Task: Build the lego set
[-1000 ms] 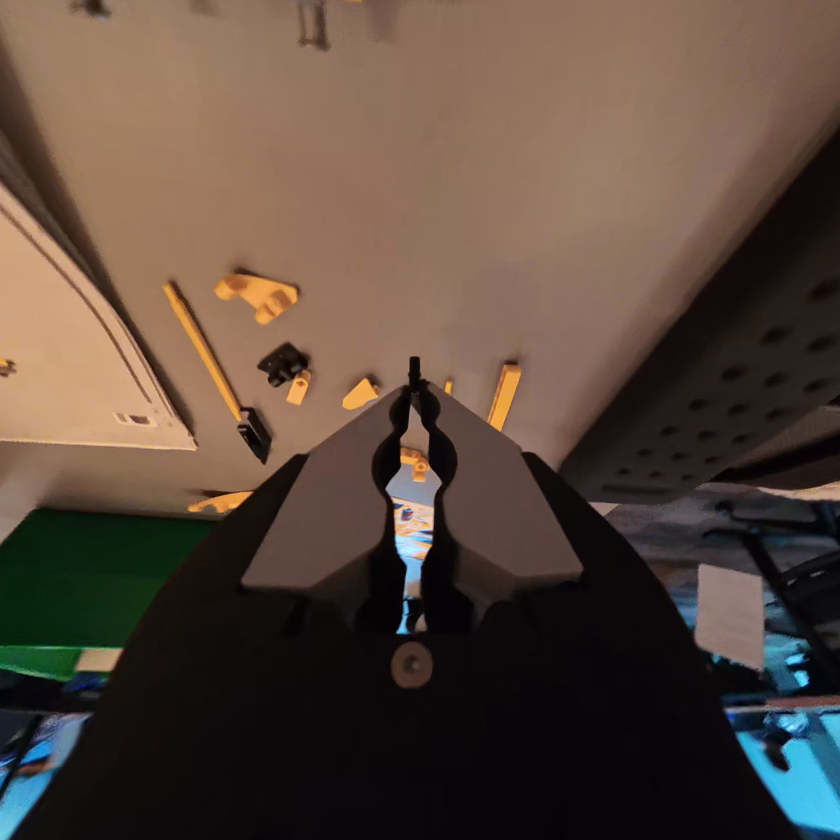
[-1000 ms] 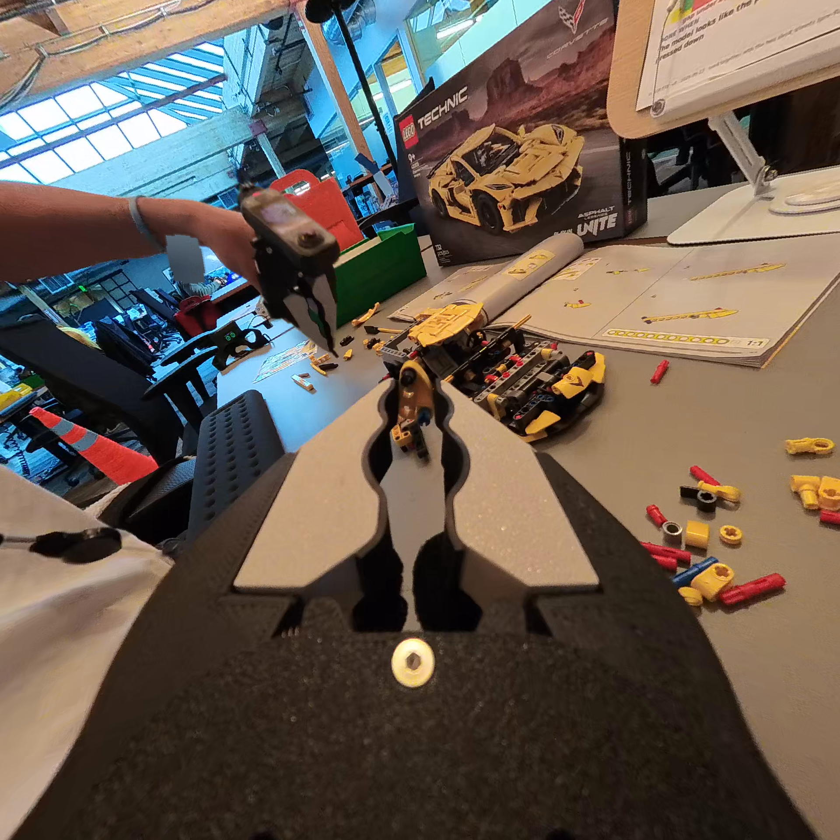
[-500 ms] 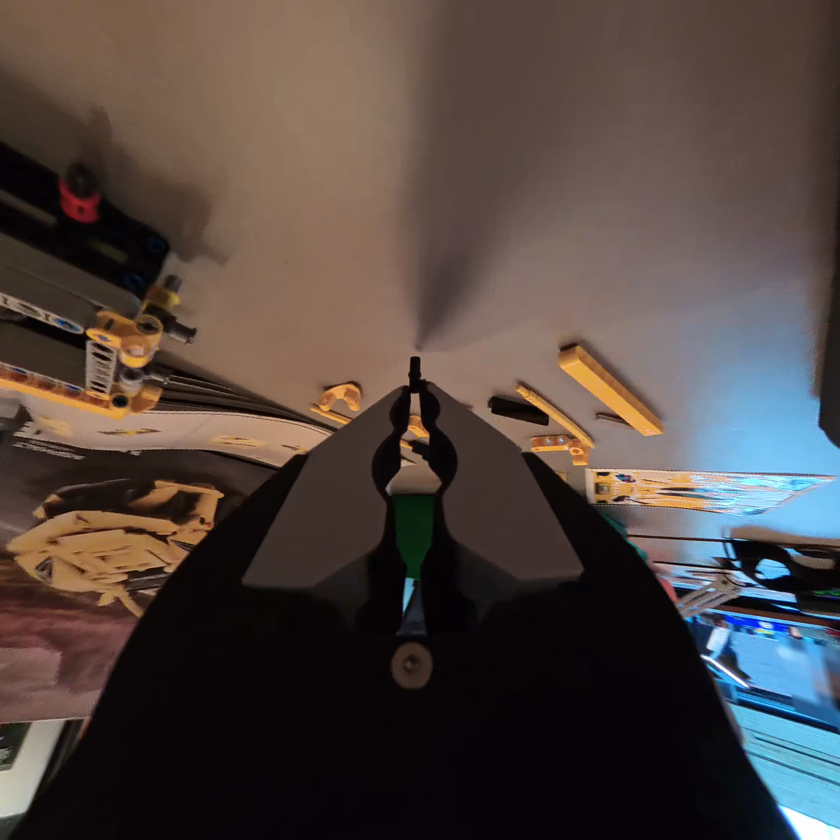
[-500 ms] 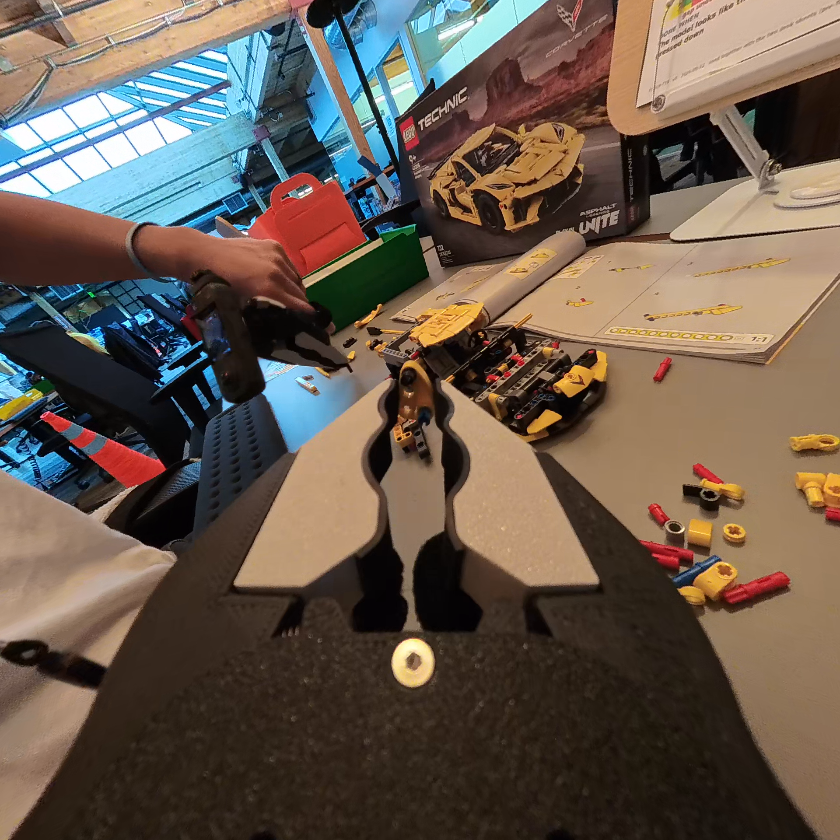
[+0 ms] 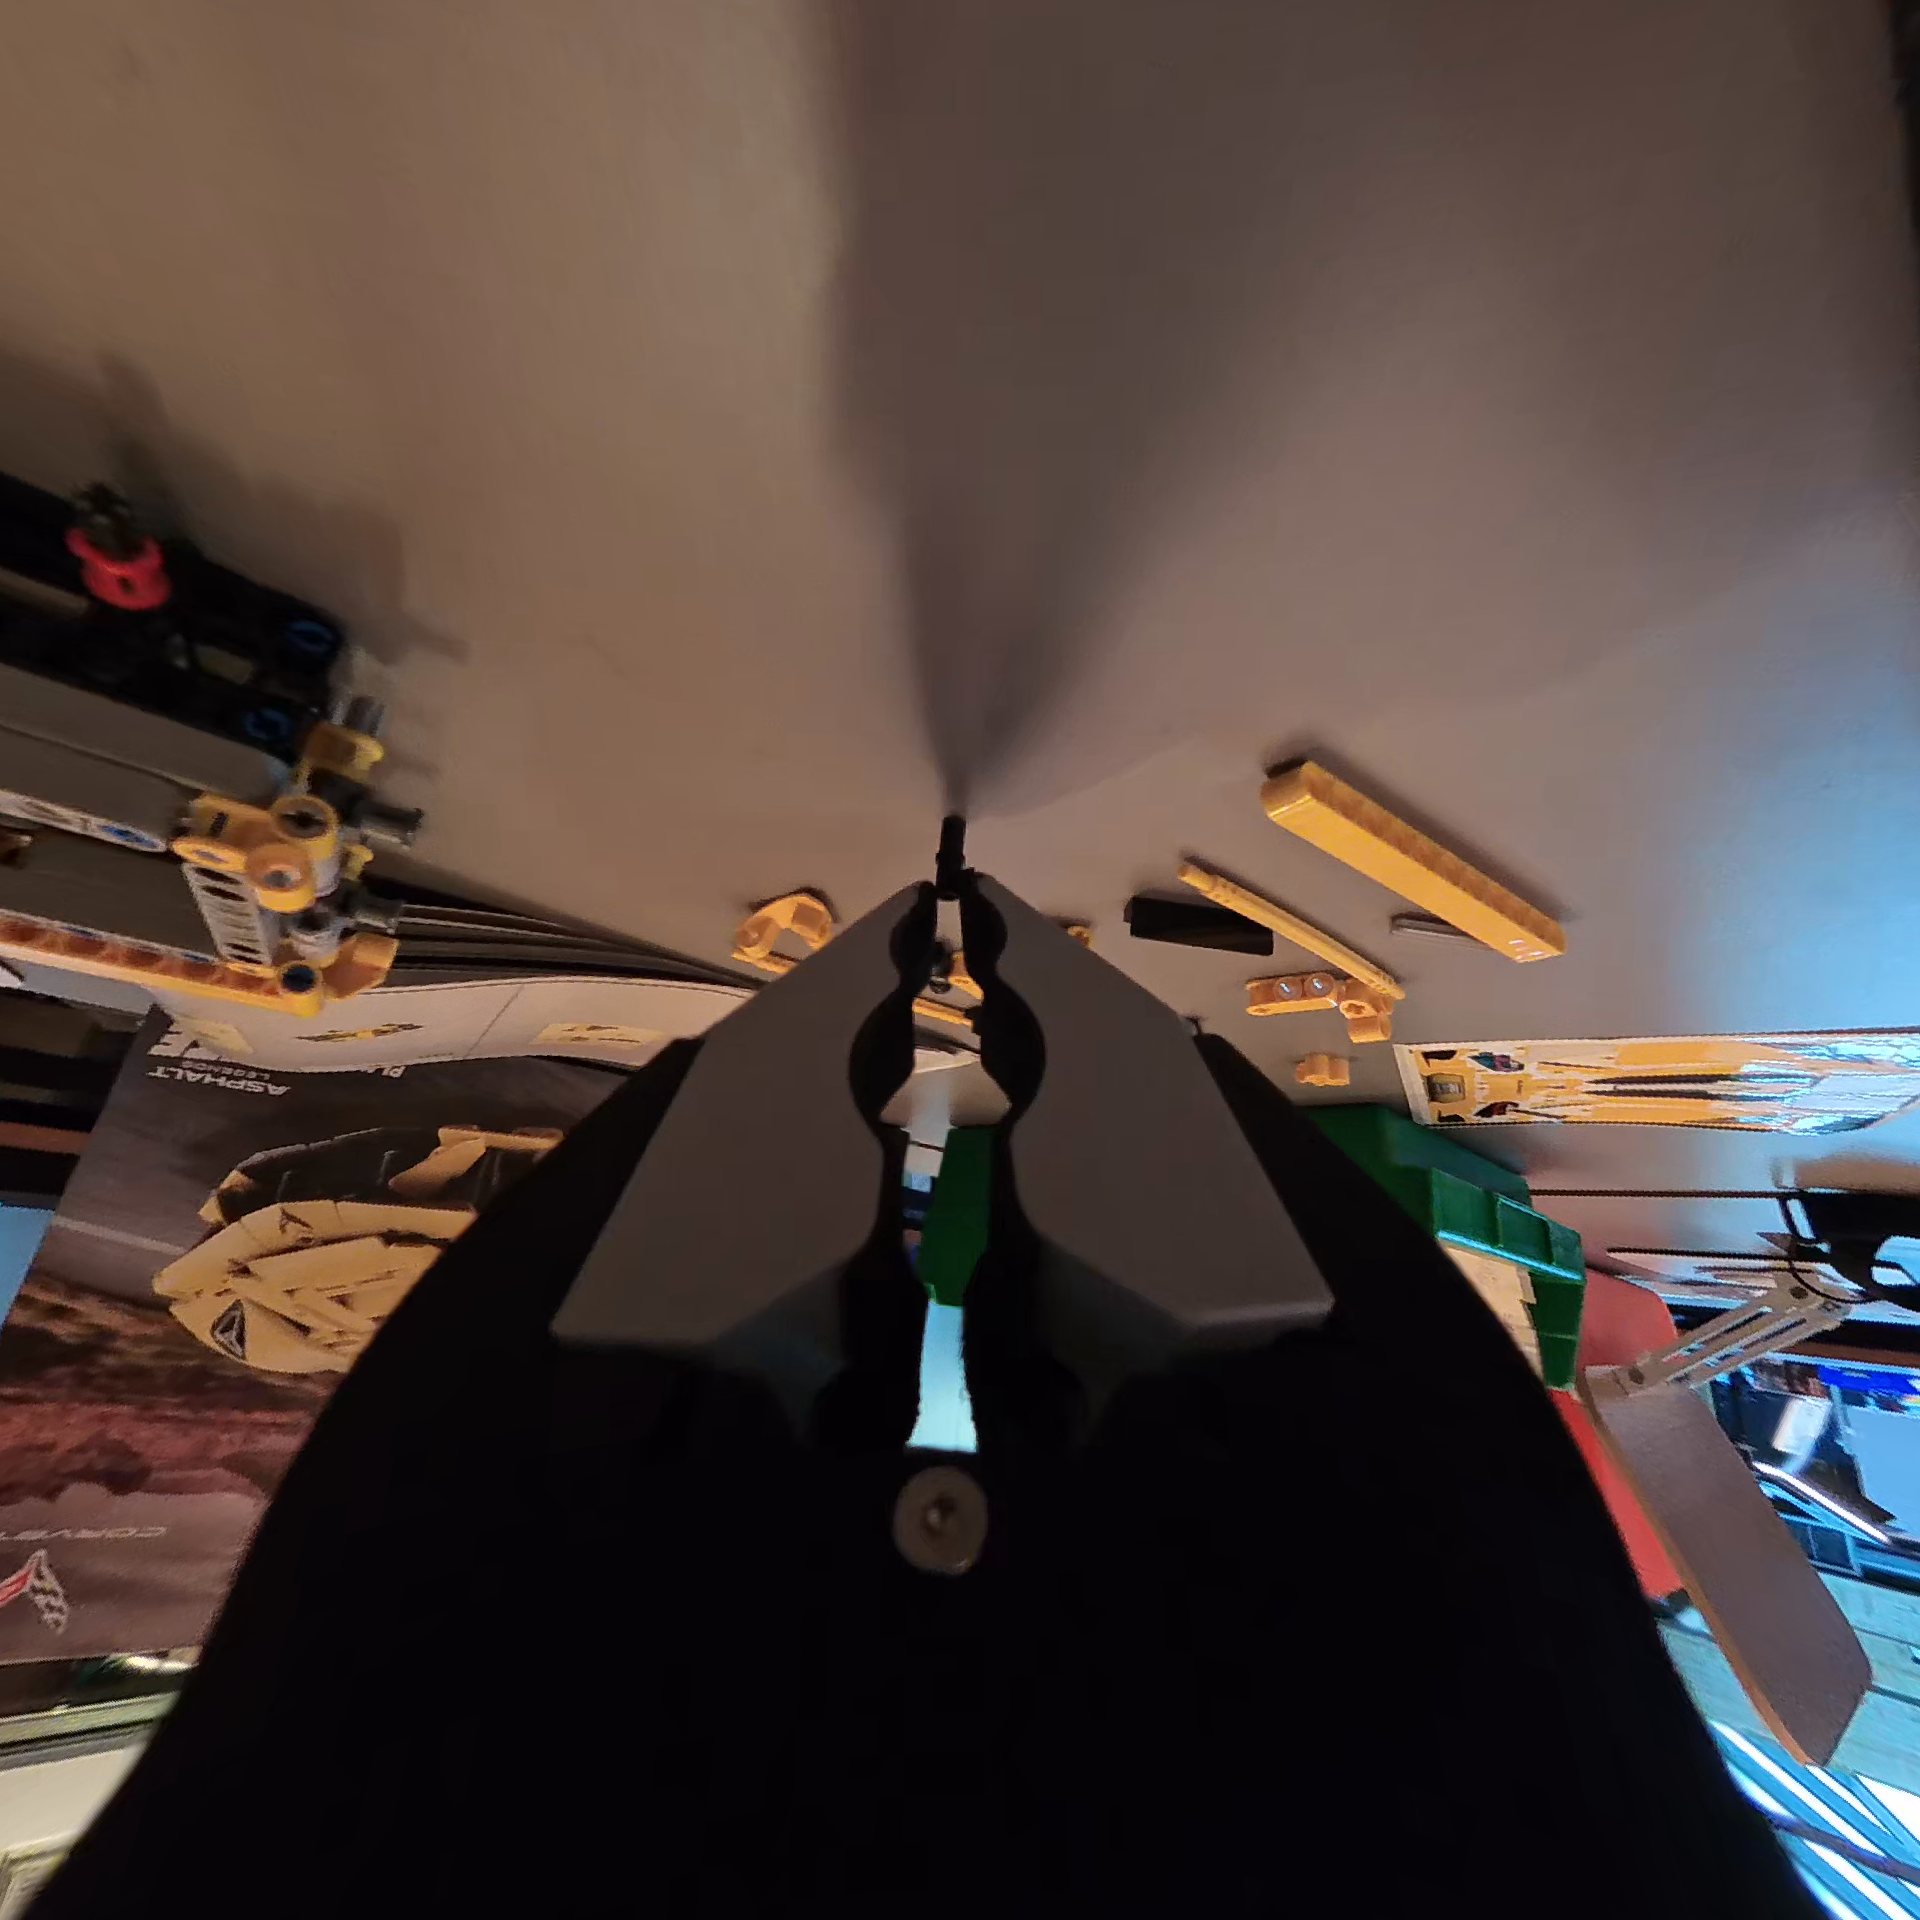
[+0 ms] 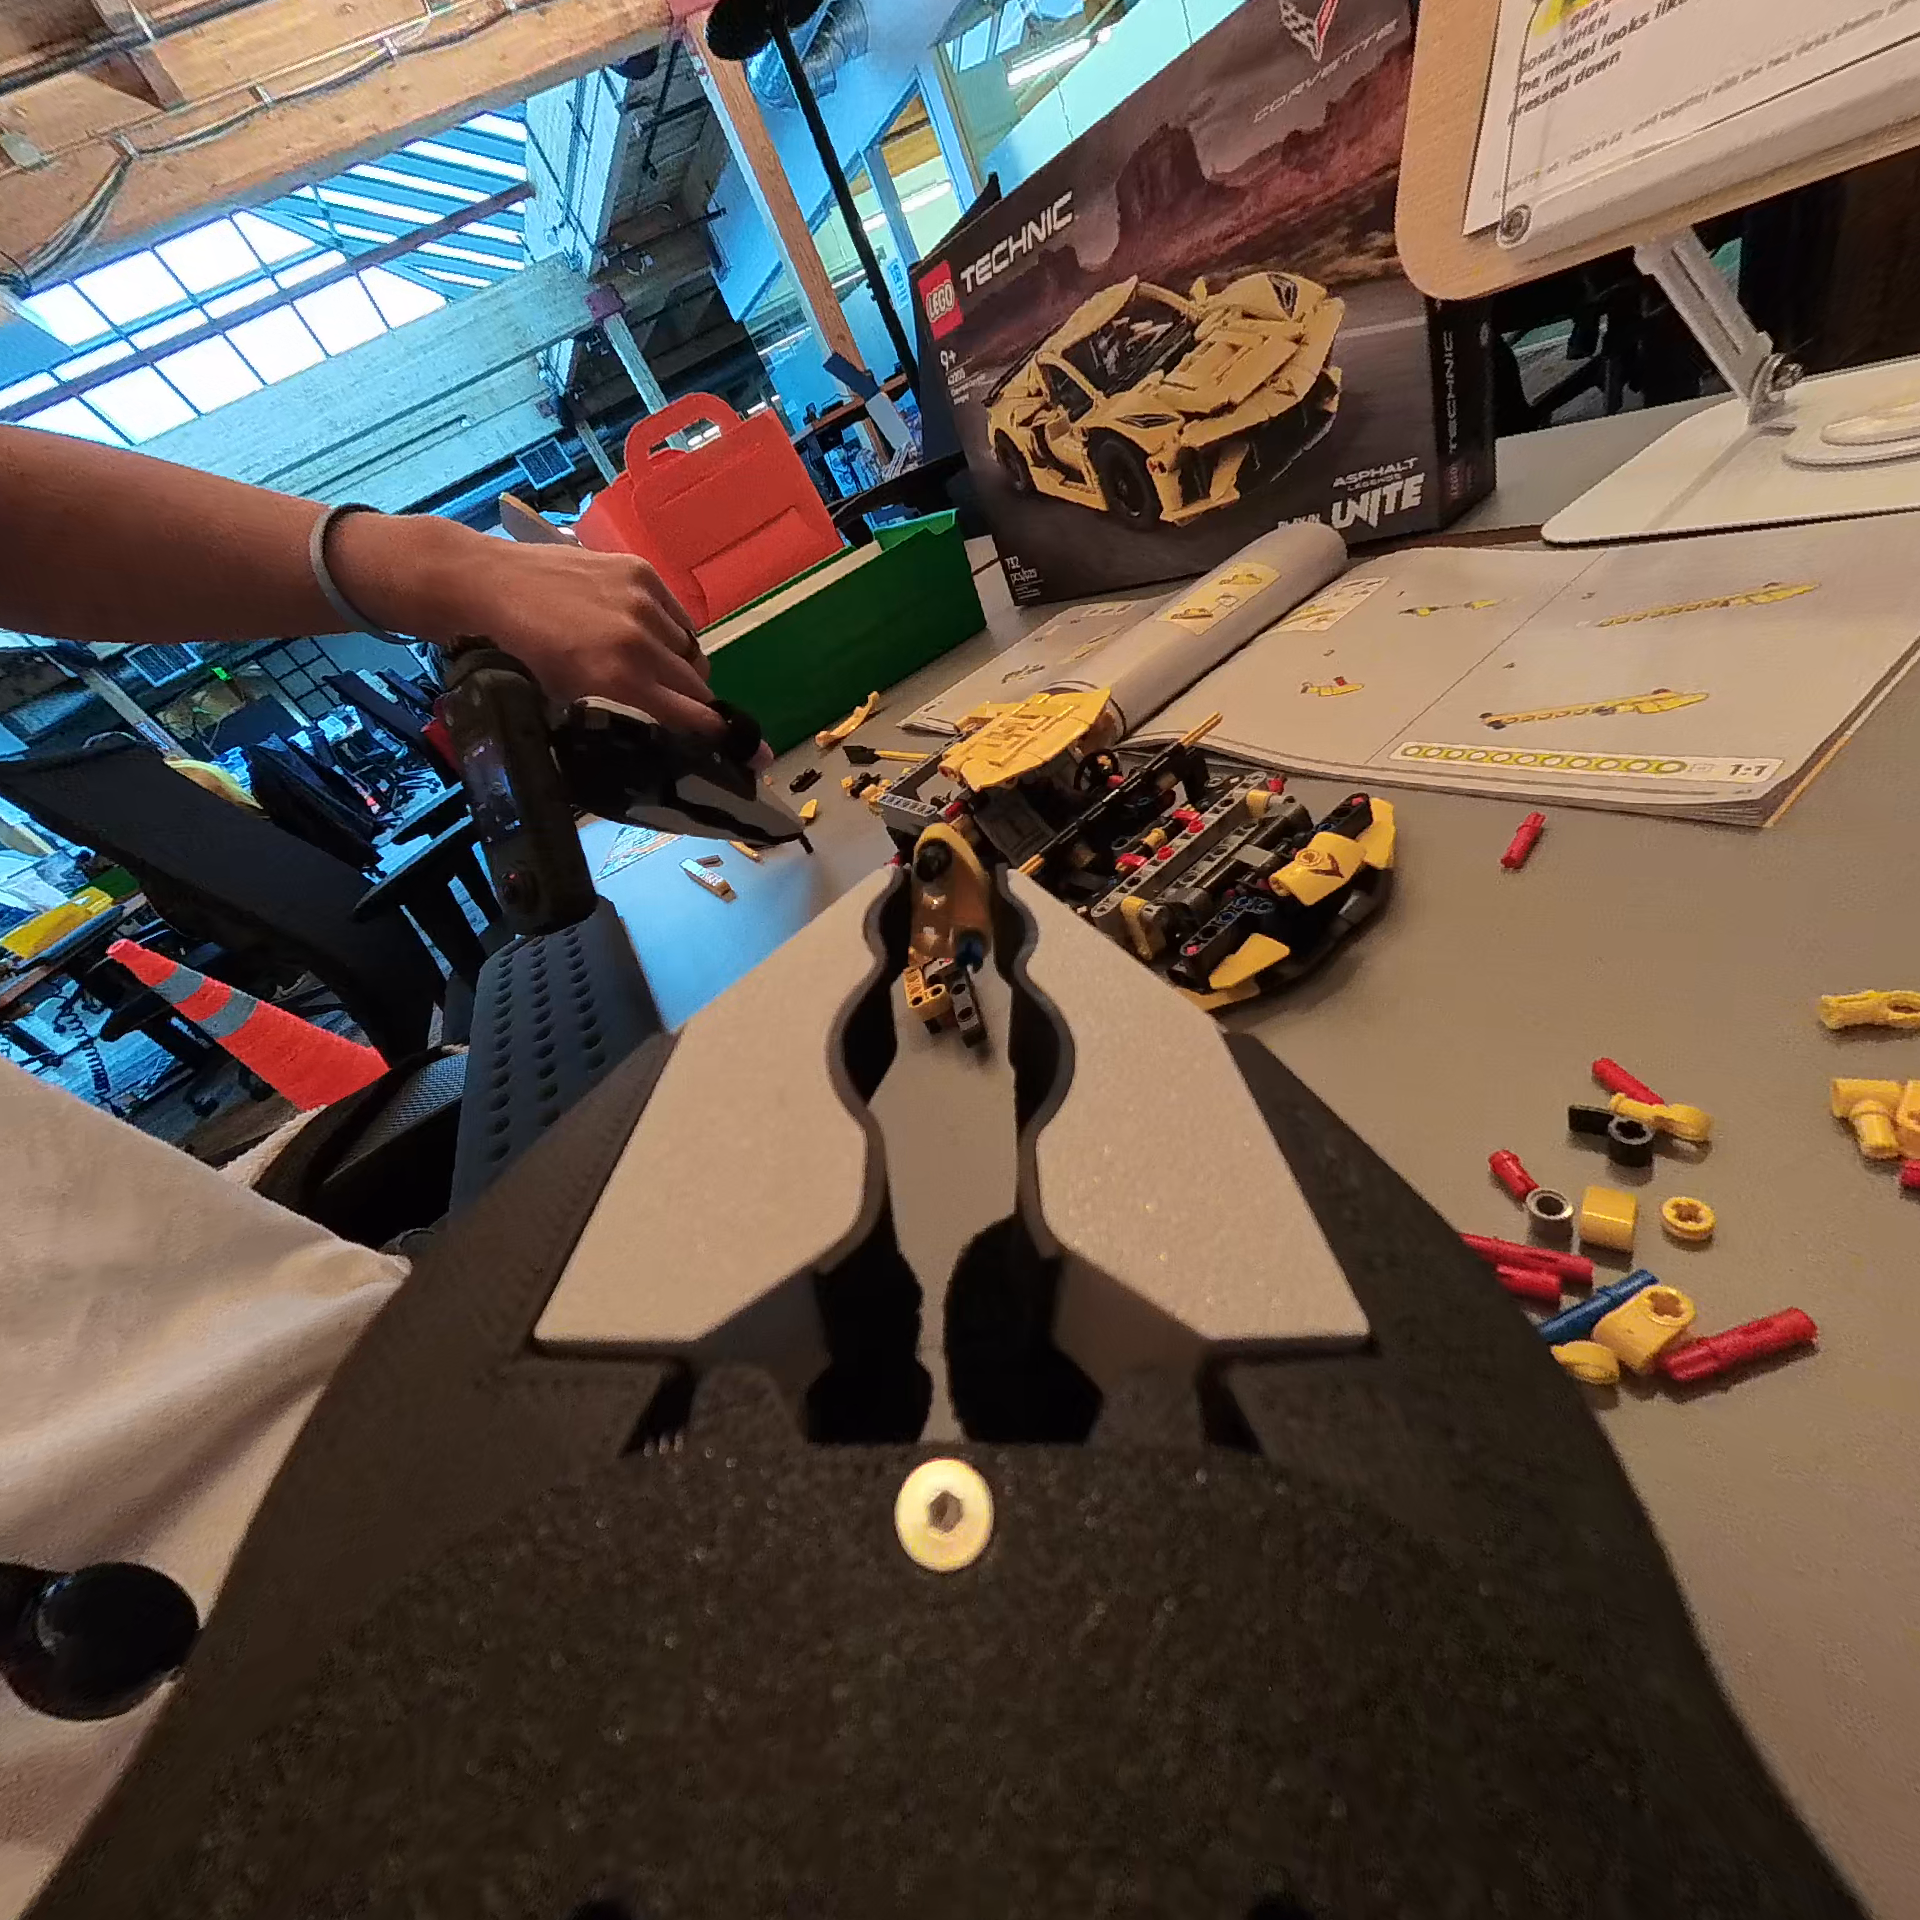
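Yellow-black sub-assembly pinched in right gripper; black pin in left gripper.

Both tools pinched closed.

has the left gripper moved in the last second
Yes. In the right wrist view the left gripper has dropped and tipped from above the green bin down toward the table.

Matt grey table; glossy plastic bricks, paper booklet
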Demonstrator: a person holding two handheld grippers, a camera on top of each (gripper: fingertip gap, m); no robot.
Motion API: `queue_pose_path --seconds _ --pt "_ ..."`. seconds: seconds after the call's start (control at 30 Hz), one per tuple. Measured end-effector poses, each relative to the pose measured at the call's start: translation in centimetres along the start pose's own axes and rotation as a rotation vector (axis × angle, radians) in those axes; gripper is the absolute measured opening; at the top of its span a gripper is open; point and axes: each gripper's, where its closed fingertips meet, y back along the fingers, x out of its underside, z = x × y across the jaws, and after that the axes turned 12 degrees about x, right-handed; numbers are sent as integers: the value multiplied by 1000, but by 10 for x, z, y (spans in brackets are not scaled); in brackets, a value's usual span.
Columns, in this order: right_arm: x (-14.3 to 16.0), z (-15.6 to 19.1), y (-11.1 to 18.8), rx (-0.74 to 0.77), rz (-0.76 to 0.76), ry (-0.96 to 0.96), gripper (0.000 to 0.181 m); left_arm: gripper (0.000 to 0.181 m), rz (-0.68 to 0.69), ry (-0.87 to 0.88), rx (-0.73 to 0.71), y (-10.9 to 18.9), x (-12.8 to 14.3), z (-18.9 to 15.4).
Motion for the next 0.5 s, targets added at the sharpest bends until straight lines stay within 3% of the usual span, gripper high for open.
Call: queue_pose_path --seconds 0.5 --pt "0 1 0 -7 -2 -3 14 11 -18 76 58 0 1 -5"
